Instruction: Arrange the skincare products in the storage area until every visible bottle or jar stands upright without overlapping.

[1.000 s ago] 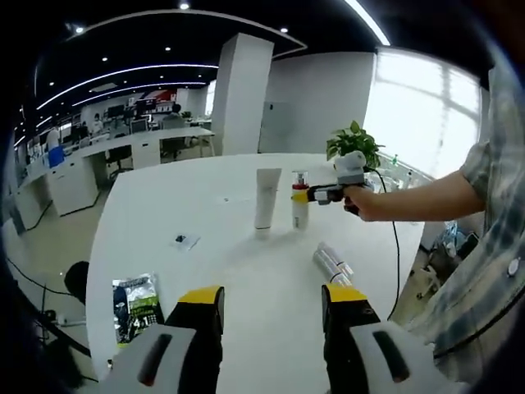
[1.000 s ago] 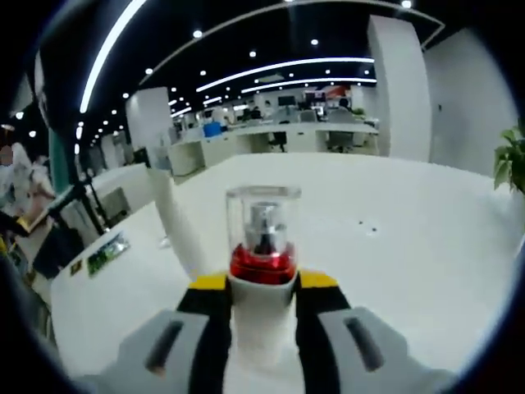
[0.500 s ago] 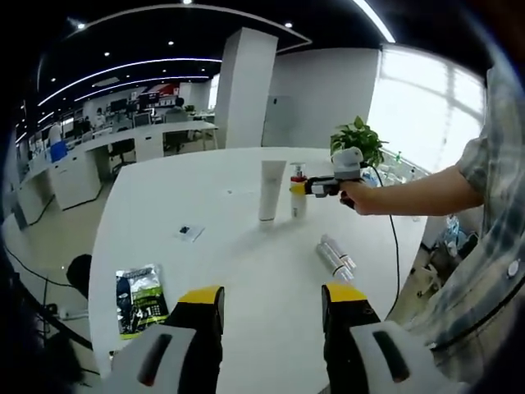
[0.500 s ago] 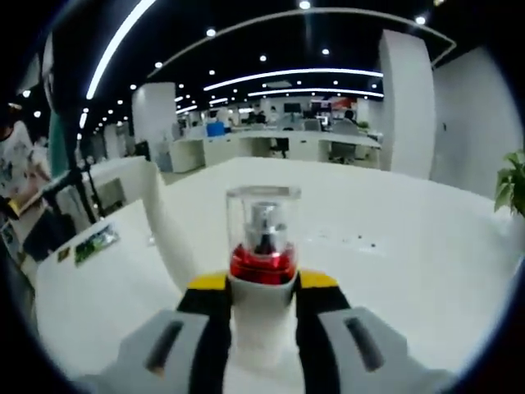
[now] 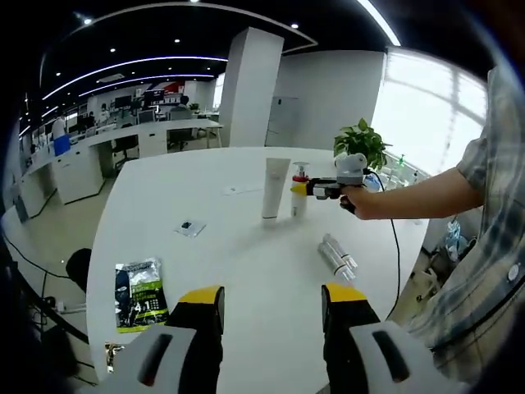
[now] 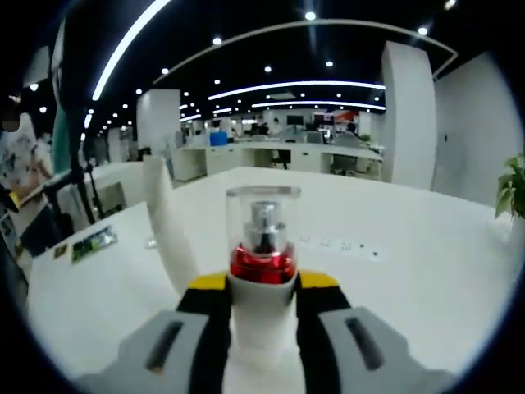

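A white pump bottle (image 6: 262, 238) with a red collar and a clear cap stands upright between the jaws of my right gripper (image 6: 261, 295), which is shut on its body. In the left gripper view the same pump bottle (image 5: 299, 197) sits just right of an upright white tube (image 5: 275, 189), with the right gripper (image 5: 316, 189) on it. I cannot tell whether the bottle's base touches the table. A silver-white bottle (image 5: 336, 256) lies on its side nearer me. My left gripper (image 5: 272, 316) hovers open over the white table (image 5: 246, 263), holding nothing. The white tube (image 6: 168, 230) is close on the left in the right gripper view.
A dark-and-green sachet (image 5: 137, 293) lies near the table's left edge, and a small flat packet (image 5: 189, 227) lies left of the tube. A potted plant (image 5: 361, 141) stands behind the right gripper. A person's arm (image 5: 418, 197) reaches in from the right. The sachet (image 6: 90, 244) shows far left.
Both views have shifted a little with the hands. The right gripper stays shut on the pump bottle beside the tube; the lying bottle and sachets have not moved.
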`<state>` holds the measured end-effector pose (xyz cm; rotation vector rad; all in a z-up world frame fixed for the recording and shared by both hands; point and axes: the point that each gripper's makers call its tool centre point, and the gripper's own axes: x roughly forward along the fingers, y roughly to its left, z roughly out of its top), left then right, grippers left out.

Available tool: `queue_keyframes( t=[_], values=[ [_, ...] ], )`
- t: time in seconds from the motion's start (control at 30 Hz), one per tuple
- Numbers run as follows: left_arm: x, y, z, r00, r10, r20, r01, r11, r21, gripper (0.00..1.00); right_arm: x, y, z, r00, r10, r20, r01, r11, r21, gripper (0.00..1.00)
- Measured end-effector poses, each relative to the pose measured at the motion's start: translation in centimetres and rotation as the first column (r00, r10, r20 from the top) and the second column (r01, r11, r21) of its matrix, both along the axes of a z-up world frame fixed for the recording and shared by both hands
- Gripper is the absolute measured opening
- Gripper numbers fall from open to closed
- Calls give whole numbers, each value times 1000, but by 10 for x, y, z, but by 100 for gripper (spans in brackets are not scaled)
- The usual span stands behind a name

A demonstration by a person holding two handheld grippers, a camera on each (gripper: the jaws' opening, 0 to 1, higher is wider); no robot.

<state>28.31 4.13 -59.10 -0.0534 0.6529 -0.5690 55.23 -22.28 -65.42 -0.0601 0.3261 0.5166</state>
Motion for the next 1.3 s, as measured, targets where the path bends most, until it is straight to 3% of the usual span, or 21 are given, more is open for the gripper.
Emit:
queue_keyframes(
  t=[0.27, 0.33, 0.53, 0.6, 0.83, 0.9, 1.0, 1.2, 1.3],
  values=[
    [3, -6, 1, 1000, -8, 10, 8, 1000, -15, 49, -11, -1, -1, 1000, 7, 13, -7, 1000, 8, 28],
    [4, -6, 2, 1000, -10, 16, 10, 1000, -17, 49, -13, 1, -1, 1000, 18, 13, -17, 1000, -18, 28],
    [6, -4, 3, 1000, -10, 22, 10, 1000, -14, 48, -12, 2, -1, 1000, -1, -13, 0, 1000, -26, 29],
    [6, -4, 3, 1000, -9, 25, 9, 1000, -15, 48, -13, 6, 1, 999, -9, -40, 11, 999, 32, 29],
    [6, -11, 1, 1000, -20, 23, 21, 1000, -21, 48, -18, 19, -5, 997, 35, -73, -34, 999, 13, 39],
    [7, -11, 2, 999, -22, 26, 23, 1000, -22, 48, -19, 16, -8, 996, 43, -80, -44, 999, -3, 38],
    [9, -7, 1, 1000, -15, 26, 16, 1000, -23, 48, -25, 15, -21, 988, 64, -143, -69, 997, -33, 38],
    [10, -4, -2, 1000, -5, 22, 6, 1000, -21, 47, -29, 14, -21, 985, 85, -149, -95, 994, -62, 32],
    [10, -5, -5, 1000, -3, 17, 4, 1000, -25, 47, -33, 12, -27, 977, 76, -201, -91, 993, -70, 29]
  ],
)
